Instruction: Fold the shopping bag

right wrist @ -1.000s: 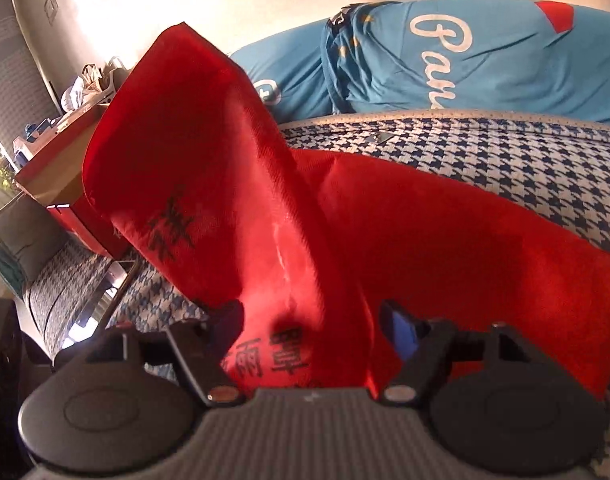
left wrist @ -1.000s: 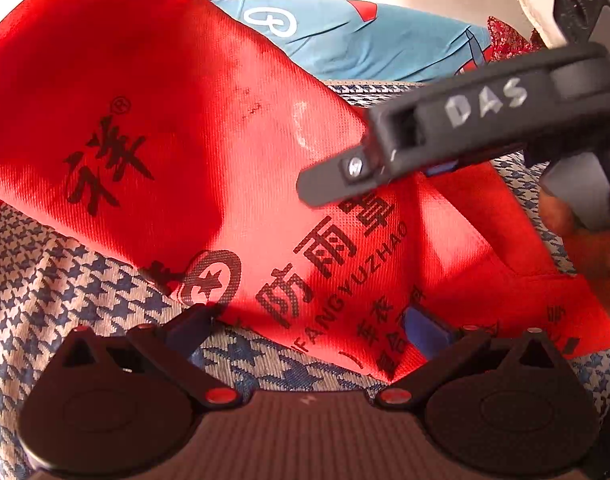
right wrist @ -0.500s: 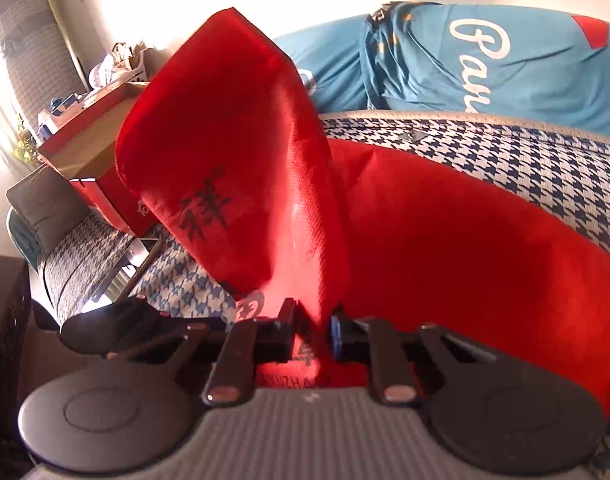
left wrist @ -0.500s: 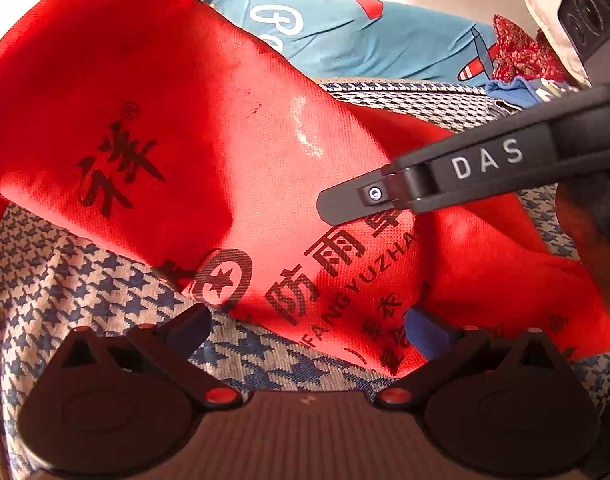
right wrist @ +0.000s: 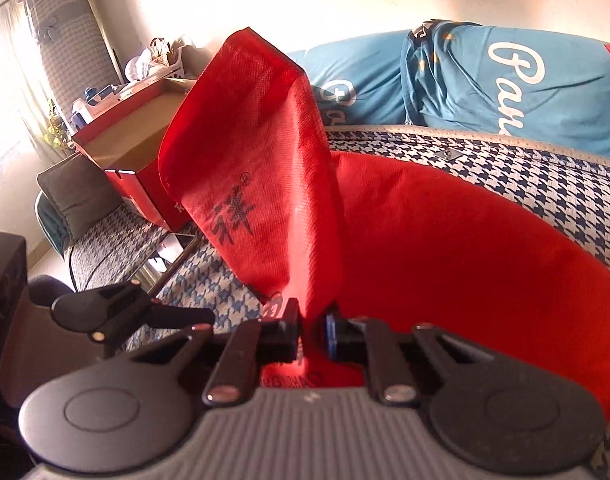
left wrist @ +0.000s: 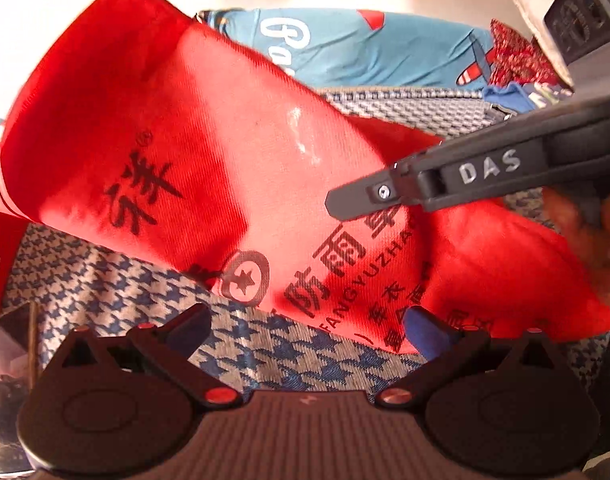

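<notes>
Right tool (right wrist: pixel 311 330) first: I have its jaws pinched tight on a gathered fold of the red shopping bag (right wrist: pixel 445 232), having just closed them with the cloth between, and I judge this hold is what keeps one flap standing up off the bed (right wrist: pixel 545 184) so it can be carried over the rest. My left tool (left wrist: pixel 305 326) stands wide open with nothing between its fingers; only the checked cover shows in the gap, while the bag's near edge lies just beyond its tips, the right fingertip (left wrist: pixel 421 326) against the cloth's edge, so I read it as free to take a second hold. Most of the bag lies spread on the bed's blue-and-white houndstooth cover, towards its back edge, where a blue cushion (right wrist: pixel 505 92) rests. Print on the bag reads "FANGYUZHA…", cut off by the fold, beside large Chinese characters, a circled star and a small registered mark; I cannot read the smaller lines. Across the left view, the right tool's arm carries "DAS" in pale letters. White script on the cushion begins "Par", the rest cut off.
</notes>
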Tool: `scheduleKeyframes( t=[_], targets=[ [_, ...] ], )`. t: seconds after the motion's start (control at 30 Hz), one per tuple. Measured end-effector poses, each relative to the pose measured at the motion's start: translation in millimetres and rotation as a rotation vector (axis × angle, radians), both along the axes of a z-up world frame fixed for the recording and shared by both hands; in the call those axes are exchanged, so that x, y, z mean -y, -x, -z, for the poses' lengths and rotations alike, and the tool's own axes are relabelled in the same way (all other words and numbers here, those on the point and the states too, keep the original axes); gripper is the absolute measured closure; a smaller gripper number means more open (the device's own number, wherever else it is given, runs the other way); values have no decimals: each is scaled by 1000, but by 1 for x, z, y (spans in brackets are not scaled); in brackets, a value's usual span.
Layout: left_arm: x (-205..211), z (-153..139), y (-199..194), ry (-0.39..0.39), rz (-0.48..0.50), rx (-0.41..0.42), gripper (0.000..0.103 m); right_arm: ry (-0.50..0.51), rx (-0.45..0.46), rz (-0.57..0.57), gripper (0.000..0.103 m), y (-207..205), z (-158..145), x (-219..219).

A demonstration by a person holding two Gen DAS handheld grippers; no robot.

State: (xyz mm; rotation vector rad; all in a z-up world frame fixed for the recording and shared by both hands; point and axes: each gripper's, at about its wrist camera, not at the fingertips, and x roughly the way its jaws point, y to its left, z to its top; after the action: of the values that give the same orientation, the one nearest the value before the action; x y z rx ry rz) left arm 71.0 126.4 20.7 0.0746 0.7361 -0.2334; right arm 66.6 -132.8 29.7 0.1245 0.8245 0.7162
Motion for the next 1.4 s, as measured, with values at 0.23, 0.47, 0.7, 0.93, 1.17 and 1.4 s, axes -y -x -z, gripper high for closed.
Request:
scheduleKeyframes(
  t=[0.23, 0.47, 0.7, 0.93, 1.17, 1.4],
  targets=[
    [29, -13, 58, 24, -16, 11, 0, -2, 13, -30, 91, 6, -4, 1],
    [5, -57, 107, 48, -39, 63, 0, -18, -3, -92, 91, 12, -4, -1],
    [140, -68, 101, 45, -47, 96, 0, -31, -18, -117, 91, 18, -5, -2],
    [156, -86, 77, 128, -76, 95, 0, -41, -40, -150, 90, 24, -4, -3],
    [166, -89, 70, 118, -63, 117, 0, -75, -86, -205, 87, 34, 0, -8],
    [181, -94, 55, 126, -27, 143, 0, -78, -131, -241, 87, 45, 9, -14]
  ],
)
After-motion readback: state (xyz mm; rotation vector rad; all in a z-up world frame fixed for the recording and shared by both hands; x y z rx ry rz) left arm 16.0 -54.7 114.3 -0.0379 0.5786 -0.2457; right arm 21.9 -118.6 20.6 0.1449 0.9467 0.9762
